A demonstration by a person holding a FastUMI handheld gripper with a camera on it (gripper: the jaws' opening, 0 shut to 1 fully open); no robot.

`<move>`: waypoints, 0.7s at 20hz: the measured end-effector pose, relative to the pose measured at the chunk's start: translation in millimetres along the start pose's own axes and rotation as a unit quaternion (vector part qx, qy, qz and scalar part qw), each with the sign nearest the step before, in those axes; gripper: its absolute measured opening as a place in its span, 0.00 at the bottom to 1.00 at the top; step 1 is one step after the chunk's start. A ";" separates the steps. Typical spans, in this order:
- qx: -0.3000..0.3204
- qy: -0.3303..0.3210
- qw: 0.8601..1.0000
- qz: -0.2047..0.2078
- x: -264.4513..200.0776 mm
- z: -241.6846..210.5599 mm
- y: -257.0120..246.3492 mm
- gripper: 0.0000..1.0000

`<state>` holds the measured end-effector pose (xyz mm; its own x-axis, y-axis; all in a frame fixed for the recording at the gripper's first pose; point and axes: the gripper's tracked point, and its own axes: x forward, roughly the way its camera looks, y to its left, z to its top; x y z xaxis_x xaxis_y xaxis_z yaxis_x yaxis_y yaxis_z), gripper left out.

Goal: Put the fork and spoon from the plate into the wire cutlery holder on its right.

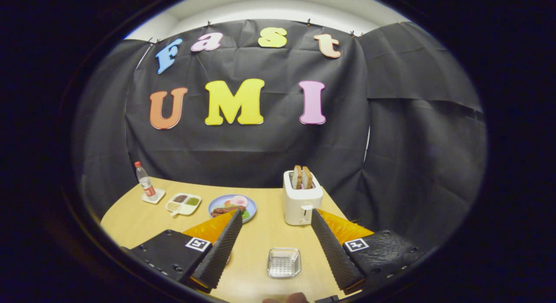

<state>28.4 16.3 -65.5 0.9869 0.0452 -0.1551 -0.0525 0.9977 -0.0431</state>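
We see a round blue plate (232,206) on a pale wooden table (260,238), carrying food: a pale round piece with a pink centre, brown strips and something green. At this size we cannot make out a fork or spoon on it, so we cannot tell which way either points. The plate sits just beyond the left finger's tip, which covers its near rim.

To the plate's right stands a white toaster (302,201), upright, with two slices of toast (302,177) poking out of its slots. It is just beyond the right finger's tip. To the plate's left lies a white tray (183,203) with three compartments of dark and green fillings, and further left a clear bottle (145,182) with a red cap stands upright on a white square coaster (153,196).

Between the fingers, nearer to us, a small clear square dish (284,262) rests on the table; we cannot tell whether it is the cutlery holder.

The gripper (276,215) hangs above the table with its ribbed black fingers (222,246) spread wide, holding nothing. Open wood lies between them, running forward to the plate and toaster. The table's far edge curves behind the objects against the black cloth wall (260,151).
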 end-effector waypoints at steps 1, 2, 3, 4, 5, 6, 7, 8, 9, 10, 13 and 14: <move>0.002 0.003 1.000 0.003 1.1 -2.0 1.2 0.96; 0.003 0.007 1.000 0.006 2.8 -4.9 3.1 0.96; 0.002 0.010 1.000 0.009 3.2 -6.5 5.6 0.96; 0.000 0.013 1.000 0.010 6.2 -8.6 8.3 0.96; -0.002 0.019 1.000 0.014 8.4 -12.0 13.8 0.96; -0.006 0.028 0.999 0.023 10.6 -19.2 22.7 0.96; -0.010 0.036 0.999 0.031 12.6 -24.3 31.4 0.95; -0.014 0.046 0.998 0.040 15.7 -31.9 42.7 0.95; -0.015 0.057 0.997 0.052 18.0 -40.4 54.8 0.95; -0.017 0.072 0.995 0.063 21.3 -52.9 68.2 0.95; -0.040 0.126 0.987 0.094 31.6 -97.3 104.2 0.95; -0.044 0.141 0.984 0.104 35.5 -109.5 116.6 0.95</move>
<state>40.7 128.7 -184.1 0.8726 0.2196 -0.4363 -0.2742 0.9594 -0.0656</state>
